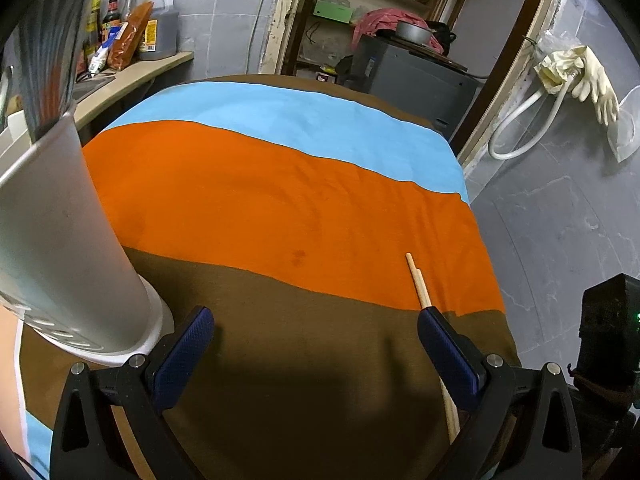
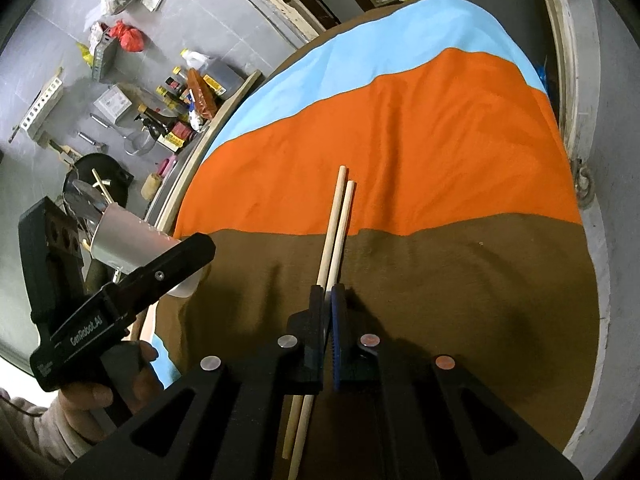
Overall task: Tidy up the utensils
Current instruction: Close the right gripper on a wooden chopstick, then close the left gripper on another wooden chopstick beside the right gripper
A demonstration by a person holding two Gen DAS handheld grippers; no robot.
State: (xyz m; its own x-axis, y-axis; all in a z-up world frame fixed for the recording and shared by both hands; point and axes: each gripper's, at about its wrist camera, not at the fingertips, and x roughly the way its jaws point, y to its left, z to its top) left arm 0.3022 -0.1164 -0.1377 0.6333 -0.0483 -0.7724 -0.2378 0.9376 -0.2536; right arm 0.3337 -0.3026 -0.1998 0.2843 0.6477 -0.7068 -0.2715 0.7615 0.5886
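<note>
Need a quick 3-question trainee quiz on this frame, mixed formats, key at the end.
1. True or false: the right gripper is shut on the chopsticks.
2. How do the left gripper jaws stand? A) shut on a spoon B) open, nothing between them C) shut on the holder
3. Fill in: the metal utensil holder stands on the ____ band of the striped cloth.

Key:
1. True: the pads pinch both sticks, and their far ends point out over the orange band.
2. B: the blue pads are wide apart over the cloth.
3. Brown: its white base sits on the brown band, beside the left gripper.
</note>
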